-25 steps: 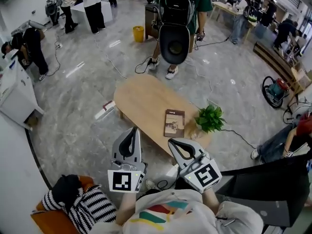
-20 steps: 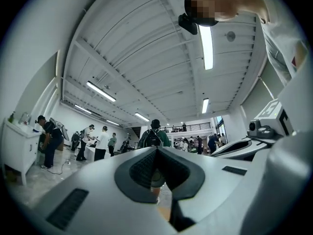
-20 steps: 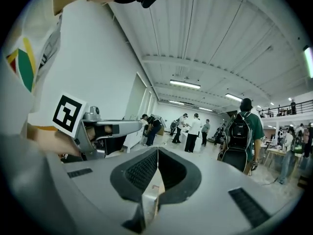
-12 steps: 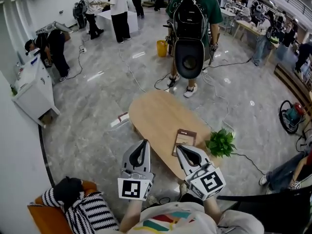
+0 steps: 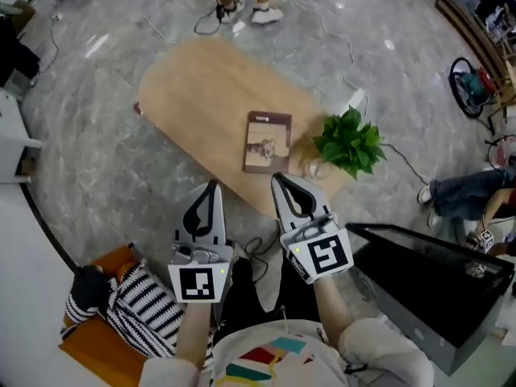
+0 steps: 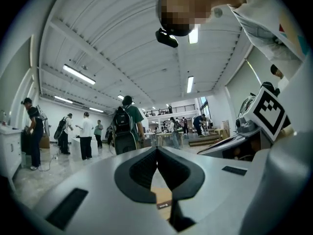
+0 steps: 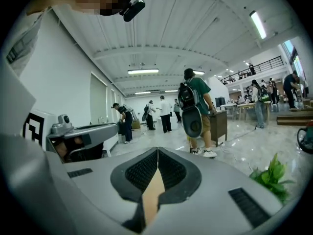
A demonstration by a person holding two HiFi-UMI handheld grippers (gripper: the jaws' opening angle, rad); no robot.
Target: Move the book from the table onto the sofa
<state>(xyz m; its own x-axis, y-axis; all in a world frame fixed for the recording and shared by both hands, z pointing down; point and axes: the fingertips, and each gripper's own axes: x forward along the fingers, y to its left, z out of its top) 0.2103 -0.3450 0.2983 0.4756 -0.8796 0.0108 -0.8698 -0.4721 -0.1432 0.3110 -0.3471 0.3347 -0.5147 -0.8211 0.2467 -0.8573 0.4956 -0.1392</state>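
Observation:
A brown book (image 5: 268, 141) lies flat on the oval wooden table (image 5: 193, 95), near its right end. My left gripper (image 5: 213, 186) hangs shut over the floor just off the table's near edge, holding nothing. My right gripper (image 5: 276, 179) is shut too, its tip at the near edge just below the book, not touching it. In the left gripper view the shut jaw tips (image 6: 157, 149) meet, with a bit of table and book showing under them. The right gripper view shows its tips (image 7: 157, 150) pressed together, with the tabletop below.
A potted green plant (image 5: 348, 142) stands on the table right of the book. A black case (image 5: 427, 280) lies at my right. Striped and orange cushions (image 5: 137, 317) lie at the lower left. A person's feet (image 5: 250, 6) stand beyond the table, with cables on the marble floor.
The head view has tipped down, so the table and book now fill the upper middle. Both grippers have come down and forward toward the table's near edge, still shut.

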